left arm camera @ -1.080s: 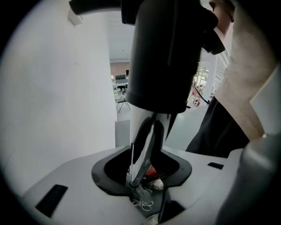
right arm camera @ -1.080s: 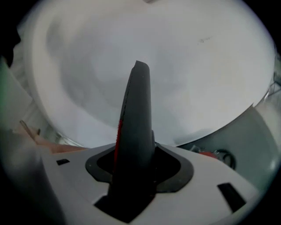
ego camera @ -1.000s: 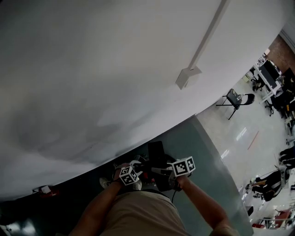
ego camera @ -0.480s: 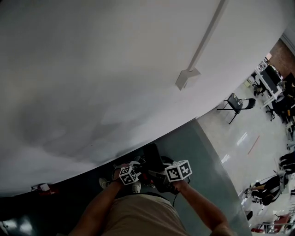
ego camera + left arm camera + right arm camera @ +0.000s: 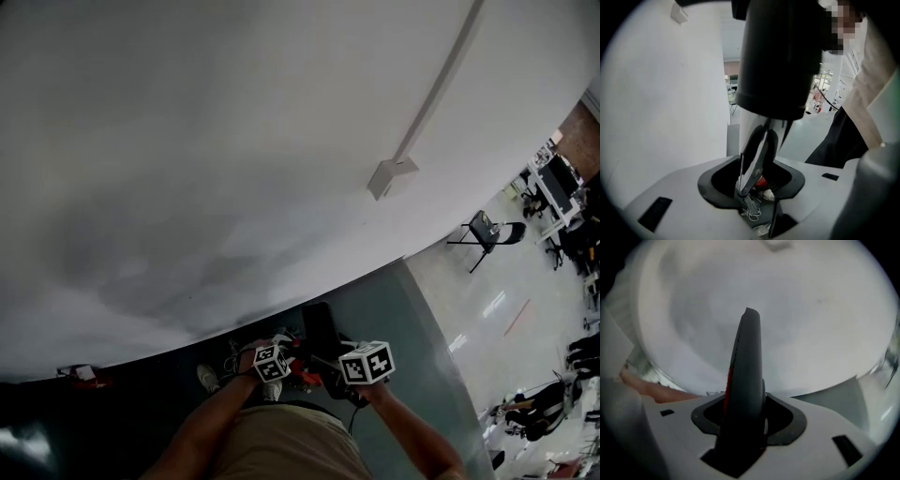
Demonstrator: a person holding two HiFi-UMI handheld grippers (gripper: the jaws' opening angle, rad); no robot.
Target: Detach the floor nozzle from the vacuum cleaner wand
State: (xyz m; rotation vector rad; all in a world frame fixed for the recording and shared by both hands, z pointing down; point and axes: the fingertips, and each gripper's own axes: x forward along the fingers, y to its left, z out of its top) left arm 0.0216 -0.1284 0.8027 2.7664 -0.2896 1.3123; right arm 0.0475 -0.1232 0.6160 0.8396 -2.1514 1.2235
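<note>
Most of what I need is hard to read. In the head view the vacuum is a small dark cluster between the left gripper's marker cube (image 5: 272, 363) and the right gripper's marker cube (image 5: 367, 362), and both sets of jaws are hidden under the cubes. The black slab (image 5: 319, 323) just beyond them, above the floor (image 5: 412, 319) near its edge at the foot of the wall (image 5: 234, 141), I take to be the floor nozzle, but its joint to the wand is lost in shadow.

Since the earlier frames both cubes have slid lower in the head view. The right one has turned to show different faces, and a red piece (image 5: 305, 377) now shows more plainly between them. The wall box (image 5: 392, 176) and folding chair (image 5: 487, 230) have shifted with my view.

In the left gripper view the left gripper (image 5: 765, 129) has its jaws set narrow on a silvery tube, the wand (image 5: 749, 123), just below a broad black collar (image 5: 778, 56) that fills the top of the frame.

In the right gripper view the right gripper (image 5: 749, 315) and what it grips merge into one dark upright mass. Its jaws stand fairly wide, closed on a dark vacuum part (image 5: 743, 394) with a red strip down its left edge. I cannot tell whether that part is the nozzle's neck.
</note>
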